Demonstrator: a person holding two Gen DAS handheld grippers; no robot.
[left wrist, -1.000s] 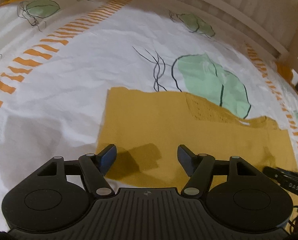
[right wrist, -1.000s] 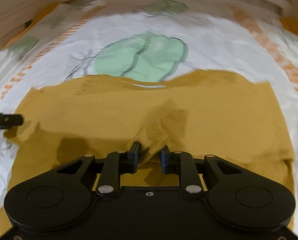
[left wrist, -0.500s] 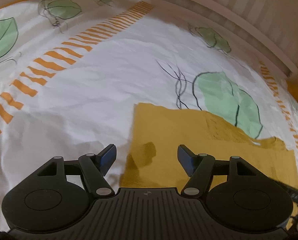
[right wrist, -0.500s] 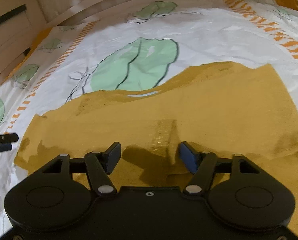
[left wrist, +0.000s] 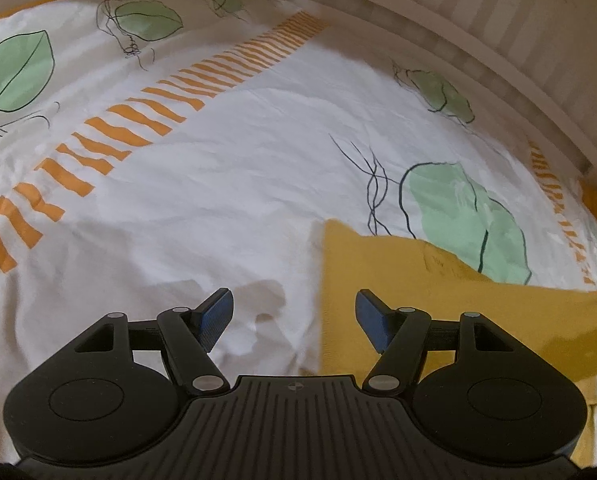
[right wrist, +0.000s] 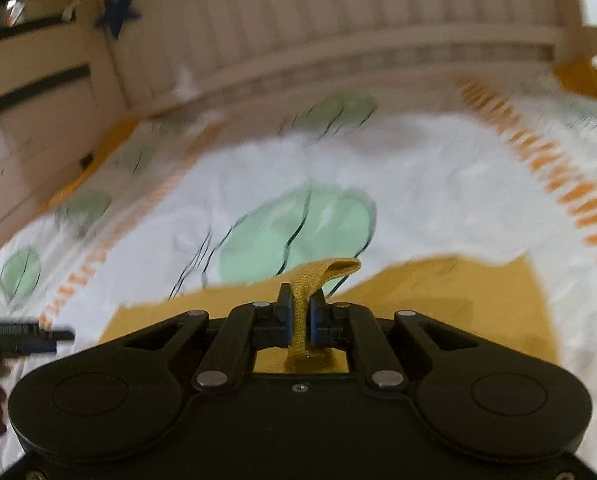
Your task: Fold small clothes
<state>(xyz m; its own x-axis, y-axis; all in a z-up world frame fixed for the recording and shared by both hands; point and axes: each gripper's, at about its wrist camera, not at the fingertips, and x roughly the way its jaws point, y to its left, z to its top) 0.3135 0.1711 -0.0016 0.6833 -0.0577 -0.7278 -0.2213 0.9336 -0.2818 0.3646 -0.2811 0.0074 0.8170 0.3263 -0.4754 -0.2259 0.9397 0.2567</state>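
A mustard-yellow garment (left wrist: pixel 438 280) lies flat on a white bedsheet with green leaf prints. In the left wrist view it is at the lower right, and my left gripper (left wrist: pixel 294 316) is open and empty above the sheet, just left of the garment's left edge. In the right wrist view my right gripper (right wrist: pixel 300 316) is shut on a ribbed edge of the garment (right wrist: pixel 438 304), and a fold of cloth stands up between its fingers. The view is blurred by motion.
The sheet (left wrist: pixel 178 200) has orange stripe bands and green leaves. A slatted cream bed rail (right wrist: pixel 338 40) runs along the far side. A blue star (right wrist: pixel 116 12) hangs at the left. The left gripper shows at the left edge of the right wrist view (right wrist: pixel 18 338).
My right gripper opened, then shut on the garment's ribbed edge and lifted it. My left gripper stayed open and moved left off the garment onto bare sheet.
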